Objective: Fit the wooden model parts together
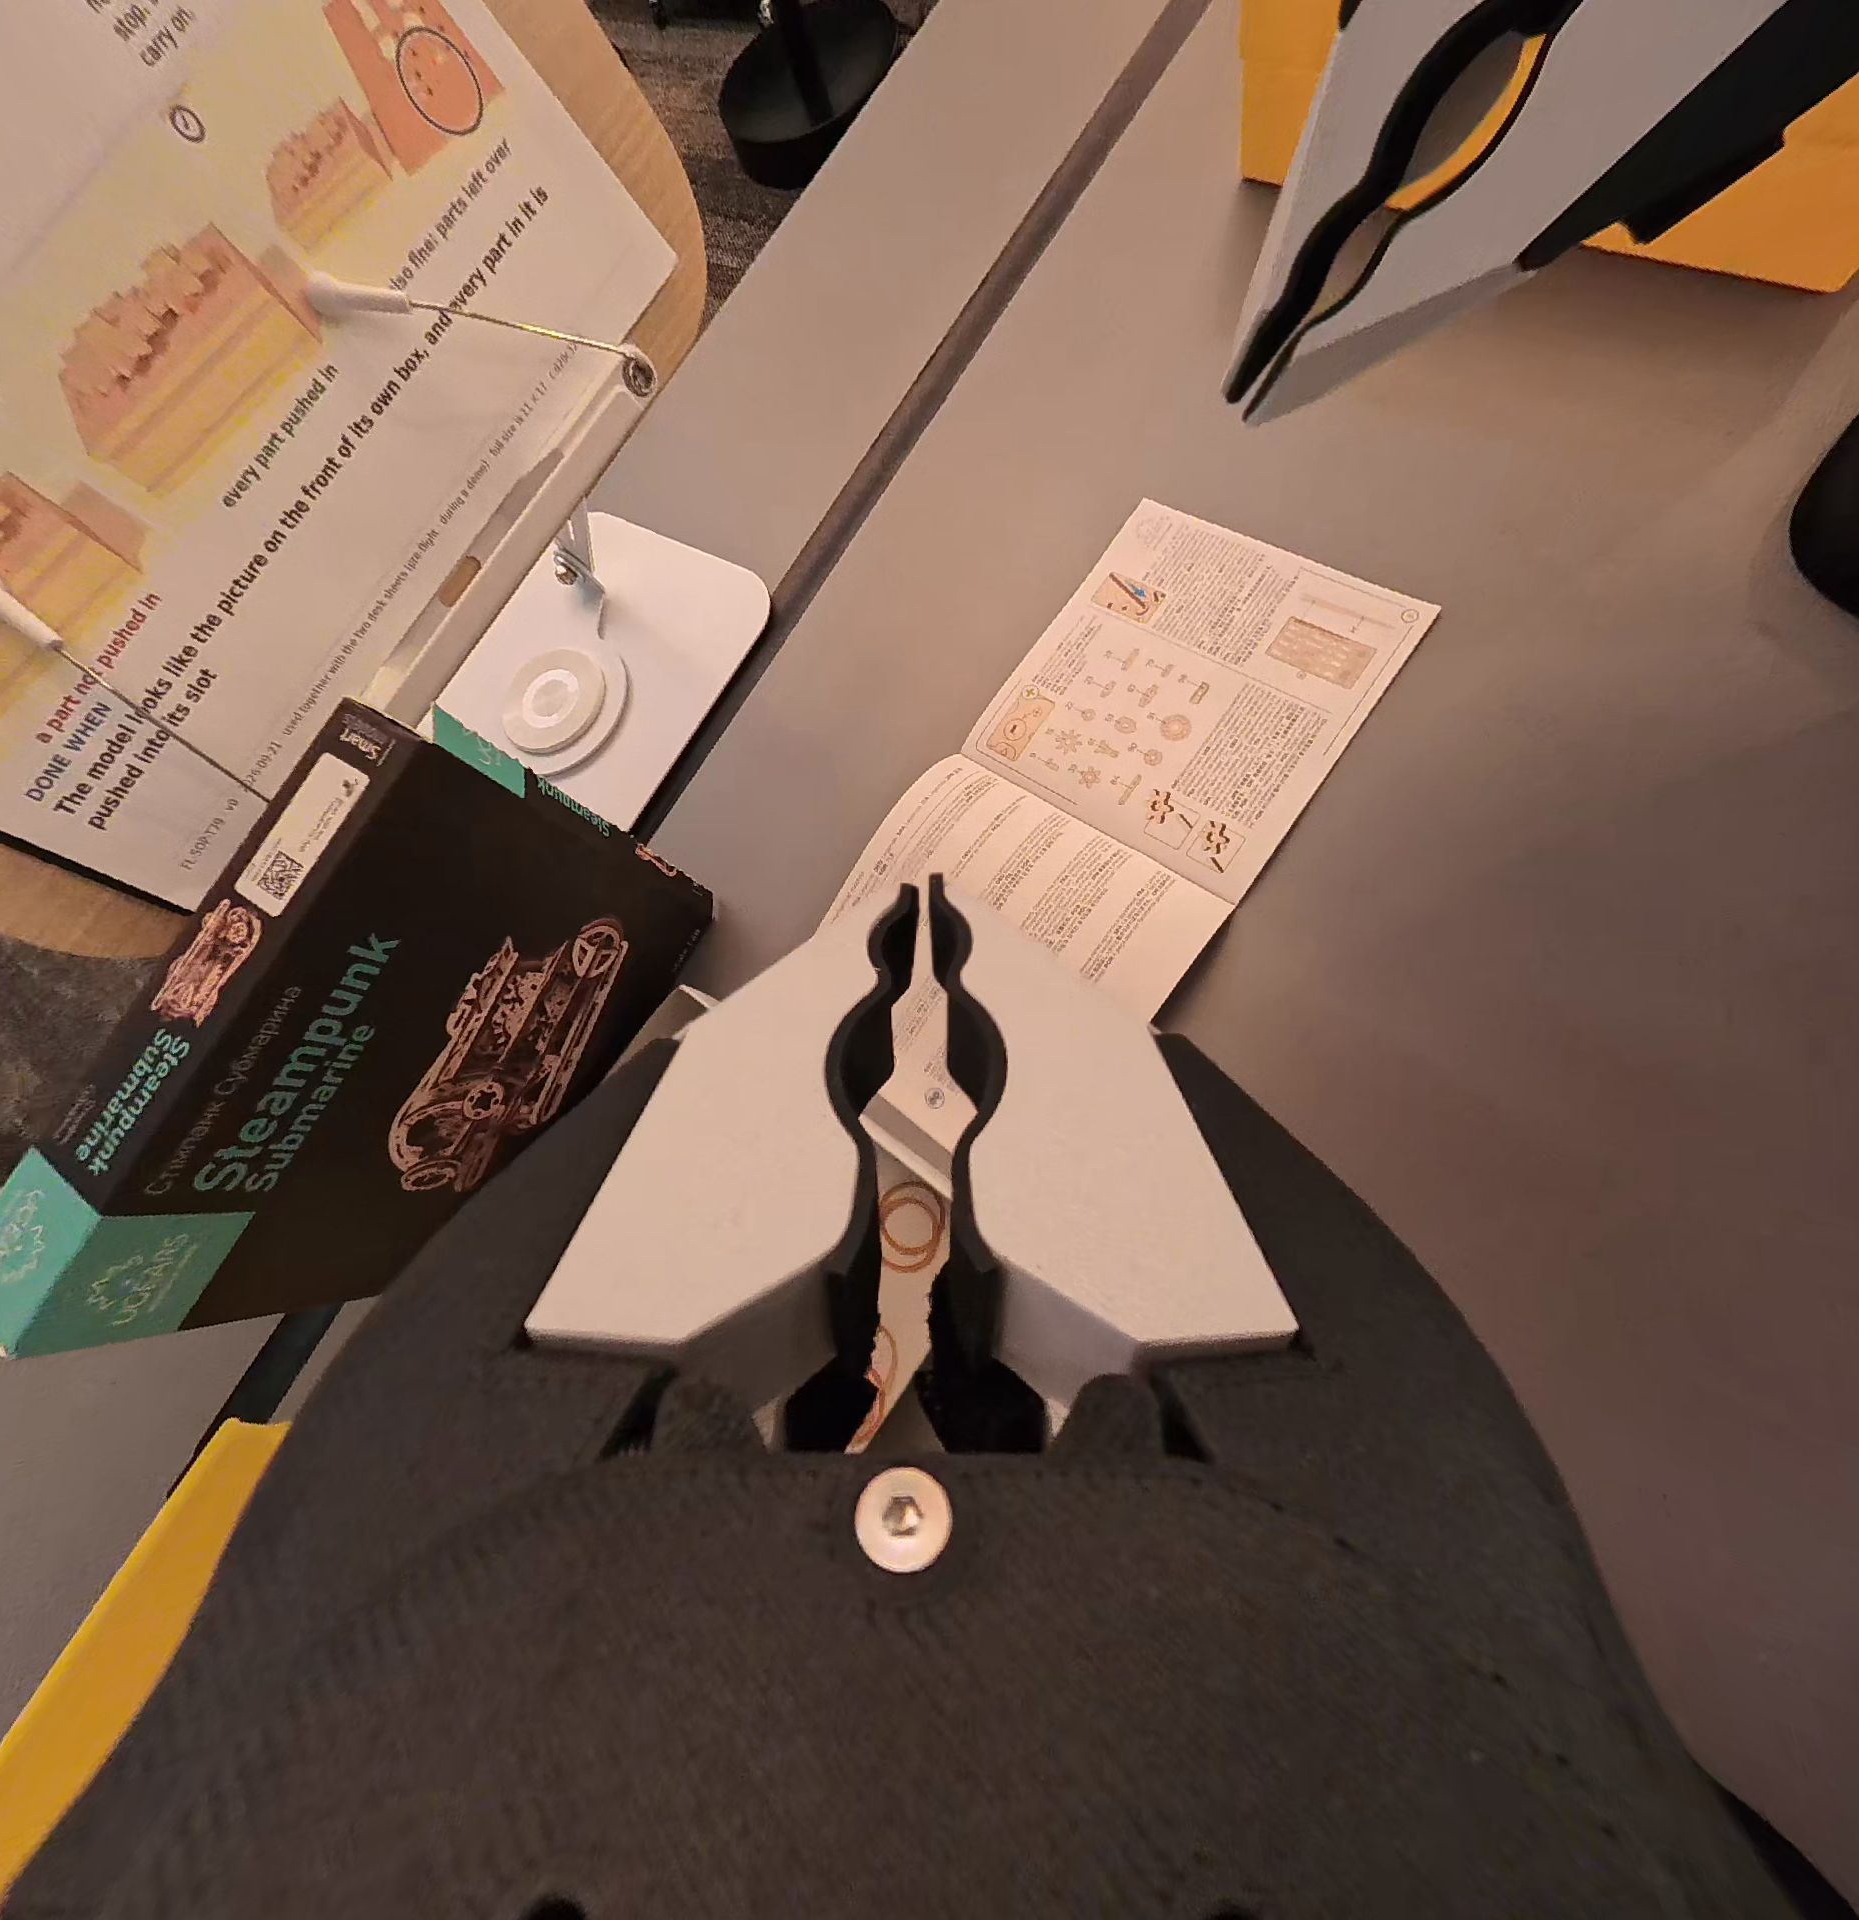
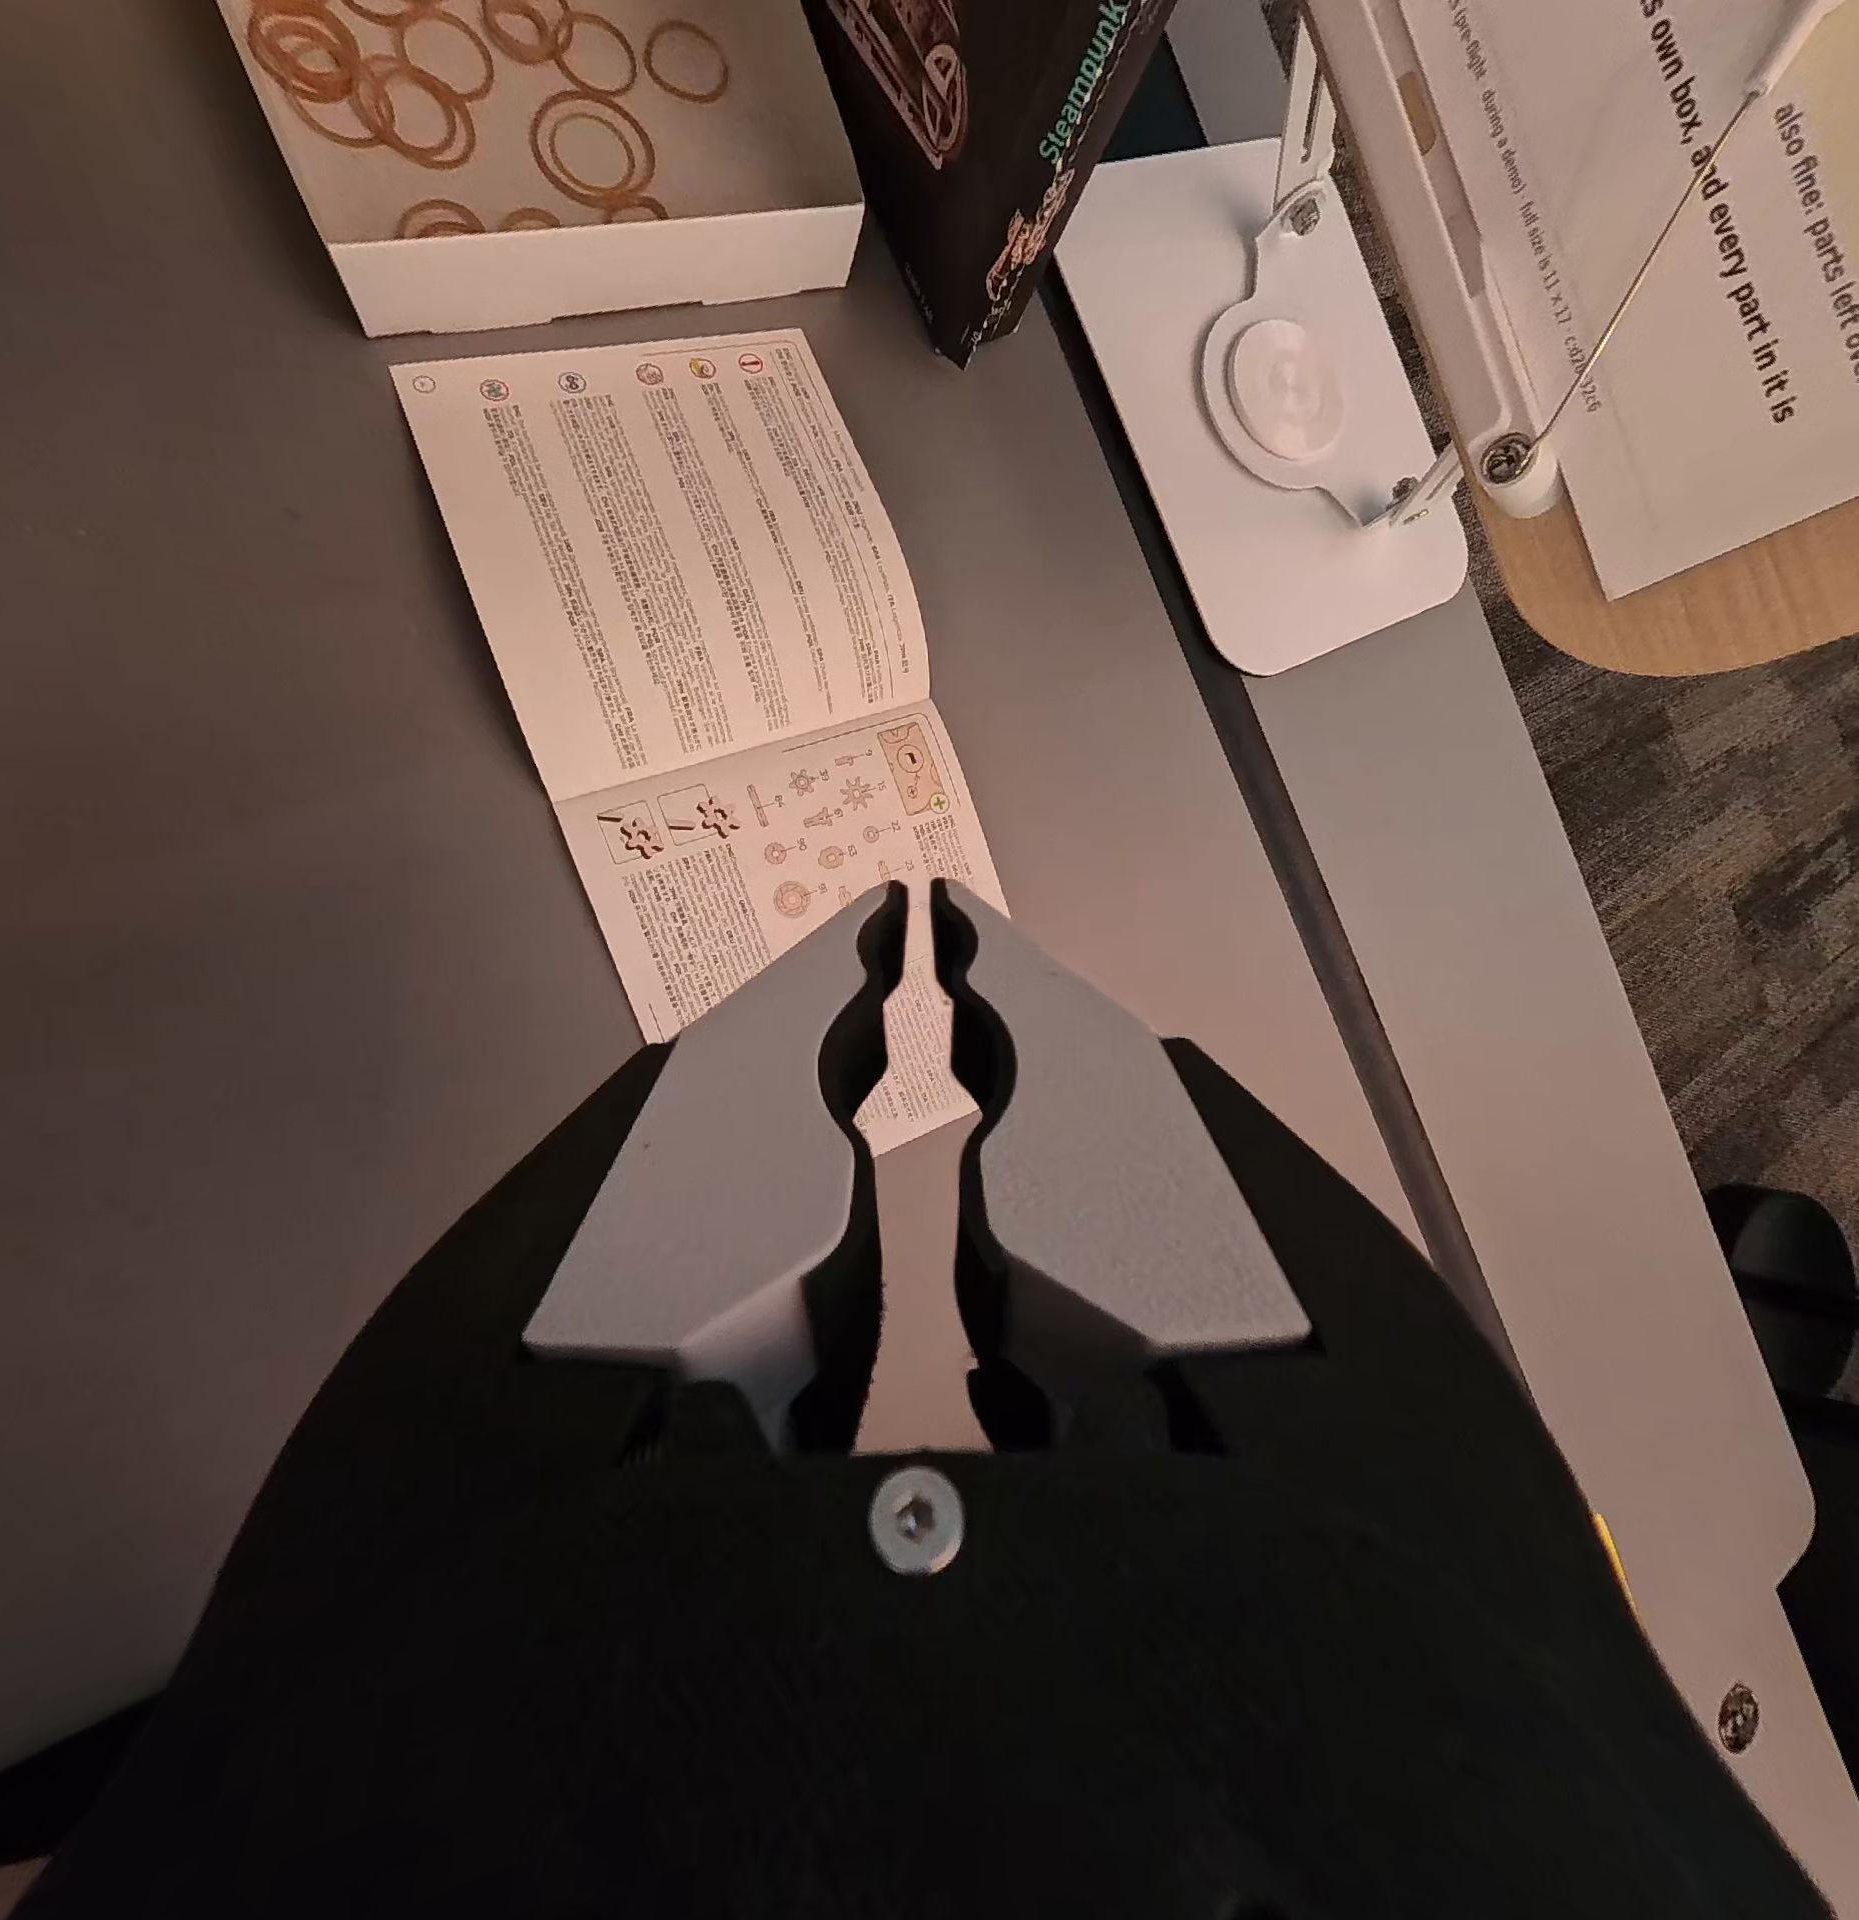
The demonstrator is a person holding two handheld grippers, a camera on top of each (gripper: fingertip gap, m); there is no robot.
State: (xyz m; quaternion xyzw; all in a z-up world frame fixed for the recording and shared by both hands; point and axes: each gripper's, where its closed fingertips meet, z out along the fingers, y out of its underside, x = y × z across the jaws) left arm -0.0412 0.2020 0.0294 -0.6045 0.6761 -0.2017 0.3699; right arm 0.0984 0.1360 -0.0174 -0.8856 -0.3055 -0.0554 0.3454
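No wooden model parts show in either view. My left gripper (image 1: 923, 896) hovers over the near end of an open instruction leaflet (image 1: 1164, 769) on the grey table; its jaws are shut with nothing between them. My right gripper (image 2: 914, 894) hovers over the other end of the same leaflet (image 2: 696, 623), jaws shut and empty. It also shows in the left wrist view (image 1: 1257, 384) at the top right, above the table. The black model box (image 1: 385, 1039) leans to the left of my left gripper, and its corner shows in the right wrist view (image 2: 987, 156).
A white tray (image 2: 592, 260) holding several rubber bands (image 2: 468, 104) sits beyond the leaflet. A white stand base (image 2: 1268, 416) carries a printed poster (image 1: 281, 416). Yellow bins stand at the top right (image 1: 1735, 239) and the bottom left (image 1: 125, 1662). The table edge (image 2: 1424, 1039) runs along the right. Some 15 cm of space lies between my two pairs of fingers.
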